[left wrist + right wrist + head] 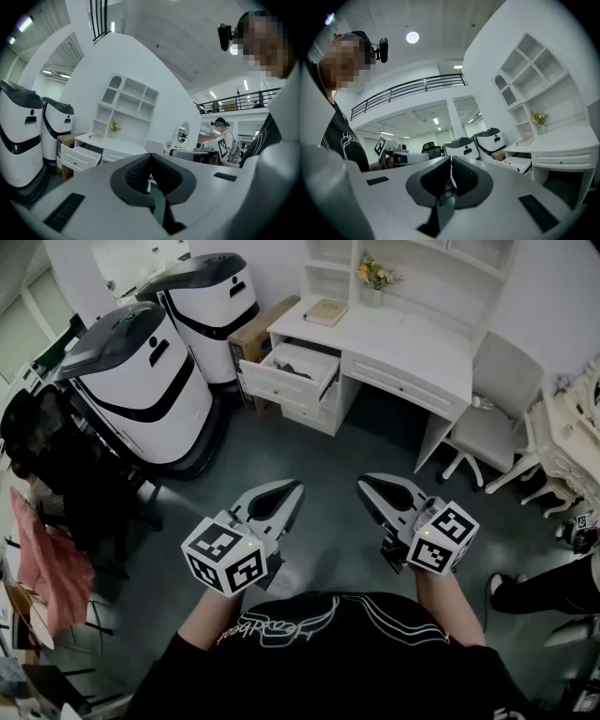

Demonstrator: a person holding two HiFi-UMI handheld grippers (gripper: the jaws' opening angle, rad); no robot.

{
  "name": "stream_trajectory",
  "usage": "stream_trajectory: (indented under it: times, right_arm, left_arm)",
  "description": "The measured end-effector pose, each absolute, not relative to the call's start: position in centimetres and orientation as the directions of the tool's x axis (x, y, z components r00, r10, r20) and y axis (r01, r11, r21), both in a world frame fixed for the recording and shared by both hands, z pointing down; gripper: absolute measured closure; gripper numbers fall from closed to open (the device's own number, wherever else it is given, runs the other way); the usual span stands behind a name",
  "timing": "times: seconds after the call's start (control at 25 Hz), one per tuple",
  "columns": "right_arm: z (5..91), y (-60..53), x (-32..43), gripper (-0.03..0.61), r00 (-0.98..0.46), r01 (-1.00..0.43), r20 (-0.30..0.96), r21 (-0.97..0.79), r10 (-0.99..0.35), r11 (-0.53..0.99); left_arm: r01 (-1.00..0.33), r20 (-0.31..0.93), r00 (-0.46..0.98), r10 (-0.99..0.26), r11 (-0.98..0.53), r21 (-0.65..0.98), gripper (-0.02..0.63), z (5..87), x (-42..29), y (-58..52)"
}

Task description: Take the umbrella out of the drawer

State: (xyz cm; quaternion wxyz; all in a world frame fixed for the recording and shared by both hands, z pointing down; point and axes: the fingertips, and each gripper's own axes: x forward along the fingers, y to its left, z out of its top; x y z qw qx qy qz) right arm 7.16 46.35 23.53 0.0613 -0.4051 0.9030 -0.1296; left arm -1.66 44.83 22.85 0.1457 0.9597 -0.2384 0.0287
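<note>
A white desk point(412, 348) stands at the far side of the room, its top left drawer point(286, 381) pulled open. A dark thing point(298, 374) lies inside the drawer, too small to identify. Both grippers are held out level over the grey floor, well short of the desk. My left gripper point(291, 488) is shut with nothing between its pads point(136, 172). The right gripper point(368, 484) is also shut and empty, its pads point(464, 176) touching. The open drawer point(80, 157) shows at the left of the left gripper view, and the same drawer point(516, 164) at the right of the right gripper view.
Two large white-and-black machines point(141, 381) point(211, 296) stand left of the desk, with a cardboard box point(262, 329) between them and it. A white chair point(492, 423) sits at the desk's right end. A book point(325, 312) and flowers point(375, 276) are on the desktop.
</note>
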Motion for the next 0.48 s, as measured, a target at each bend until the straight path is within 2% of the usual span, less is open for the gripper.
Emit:
stream_trajectory:
  times: [0.48]
  right_arm:
    - [23.5, 47.4, 12.6, 0.534, -0.659, -0.723, -0.003, -0.273, -0.752, 0.634]
  left_arm:
    - [-0.475, 0.126, 0.88, -0.458, -0.84, 0.262, 0.597, 22.8, 3.8, 45.7]
